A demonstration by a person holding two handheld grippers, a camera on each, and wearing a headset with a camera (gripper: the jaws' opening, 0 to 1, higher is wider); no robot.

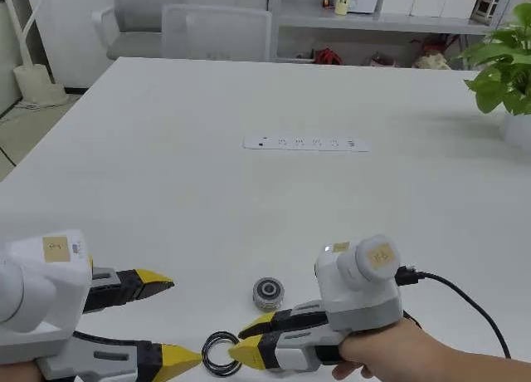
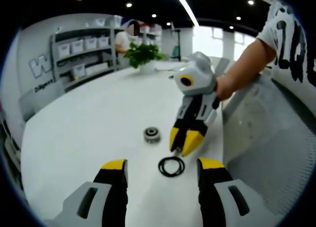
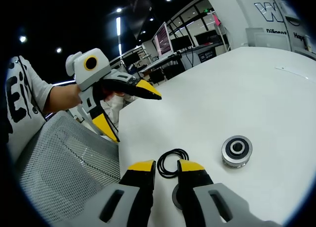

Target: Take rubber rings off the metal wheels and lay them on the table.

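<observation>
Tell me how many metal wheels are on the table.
1 for sure: the metal wheel lies on the table, just beyond the rubber rings. A round grey shape between the right gripper's fingers may be a second.

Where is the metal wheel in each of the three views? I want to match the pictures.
Head view: the metal wheel lies low, near the centre.
Left gripper view: centre, slightly left.
Right gripper view: lower right.
Shared landmark: the black rubber rings lying beside it.

One metal wheel (image 1: 268, 292), two rubber rings (image 1: 221, 353)
</observation>
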